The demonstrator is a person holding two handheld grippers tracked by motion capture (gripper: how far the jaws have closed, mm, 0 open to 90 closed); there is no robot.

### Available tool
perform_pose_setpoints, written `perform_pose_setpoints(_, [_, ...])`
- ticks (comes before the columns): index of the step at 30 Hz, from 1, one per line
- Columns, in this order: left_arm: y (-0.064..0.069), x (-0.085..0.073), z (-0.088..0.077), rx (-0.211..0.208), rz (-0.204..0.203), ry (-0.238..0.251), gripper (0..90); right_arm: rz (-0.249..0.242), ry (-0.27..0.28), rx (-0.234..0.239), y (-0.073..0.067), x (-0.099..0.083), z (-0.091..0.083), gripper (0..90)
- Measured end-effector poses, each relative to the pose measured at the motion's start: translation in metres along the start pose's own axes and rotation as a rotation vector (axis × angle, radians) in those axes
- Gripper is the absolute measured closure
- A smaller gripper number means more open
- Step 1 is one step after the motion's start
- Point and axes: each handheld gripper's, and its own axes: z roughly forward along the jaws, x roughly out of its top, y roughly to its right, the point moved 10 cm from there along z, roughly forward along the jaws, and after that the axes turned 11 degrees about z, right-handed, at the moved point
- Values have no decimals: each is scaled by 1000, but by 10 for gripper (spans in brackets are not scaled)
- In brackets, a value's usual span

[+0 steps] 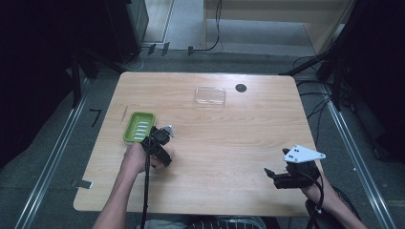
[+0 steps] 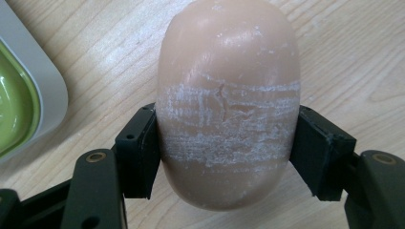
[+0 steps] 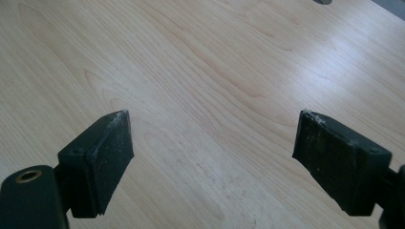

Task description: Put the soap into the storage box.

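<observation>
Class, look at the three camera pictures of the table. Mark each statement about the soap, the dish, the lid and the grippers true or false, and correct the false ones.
1. The left gripper clamps a bar of soap. True.
2. The soap lies in the green soap dish. False: it is beside the dish, in the jaws.
3. The right gripper holds the clear lid. False: its jaws are open and empty.
4. The clear lid lies beyond the dish, near a dark round hole. True.

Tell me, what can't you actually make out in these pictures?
- Soap: underside hidden against the table in the left gripper view; in the high view the left gripper covers it.
- Green dish: cut off by the left edge of the left gripper view.
- Clear lid: too small in the high view to tell any detail.
- Dark round spot: too small to identify.
- Right gripper: jaw tips dark in the high view.
</observation>
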Motion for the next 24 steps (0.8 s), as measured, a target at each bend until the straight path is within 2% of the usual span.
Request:
perform_pose_setpoints(13, [-3, 4, -8, 9, -12, 31, 340, -2, 0, 0, 0, 0, 0, 133])
perform_pose_setpoints(24, [-16, 5, -13, 13, -39, 47, 340, 3, -3, -2, -1, 0, 0, 134])
